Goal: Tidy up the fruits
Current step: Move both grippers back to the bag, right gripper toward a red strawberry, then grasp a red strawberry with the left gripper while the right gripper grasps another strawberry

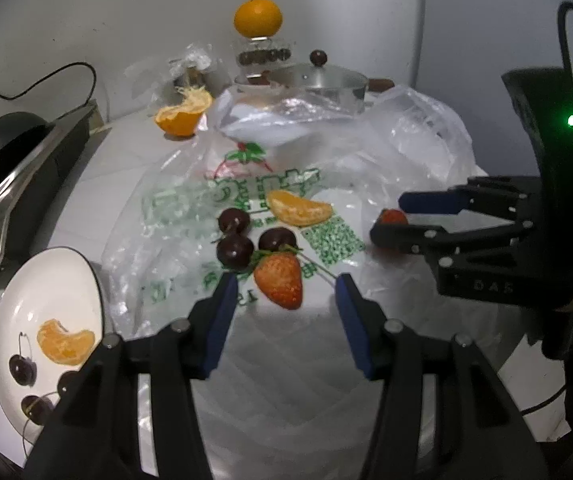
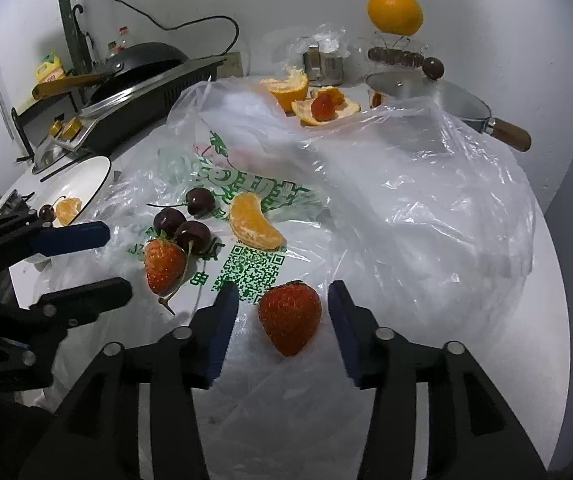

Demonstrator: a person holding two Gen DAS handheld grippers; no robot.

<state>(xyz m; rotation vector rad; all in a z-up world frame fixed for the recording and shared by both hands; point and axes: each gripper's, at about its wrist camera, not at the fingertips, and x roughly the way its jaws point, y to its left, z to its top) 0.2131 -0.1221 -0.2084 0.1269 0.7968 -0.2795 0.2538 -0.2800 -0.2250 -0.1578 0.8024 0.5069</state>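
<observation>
My left gripper (image 1: pixel 282 300) is spread apart around one strawberry (image 1: pixel 279 280) on the plastic bag (image 1: pixel 386 152); my right gripper (image 2: pixel 282 312), equally wide, flanks another strawberry (image 2: pixel 290 316) toward the worktop's right edge.

Loose fruit on printed plastic bag (image 2: pixel 406 208) spread over the counter. Near edge: one red strawberry (image 2: pixel 290 318), on its side, tip toward the near edge. To its left, second strawberry (image 2: pixel 163 266), touching three dark cherries (image 2: pixel 184 222) clustered behind it. Peeled orange segment (image 2: pixel 253 222) just right of the cherries. White plate (image 1: pixel 26 292) at the counter's left edge holds another segment (image 1: pixel 65 341) and cherries.
</observation>
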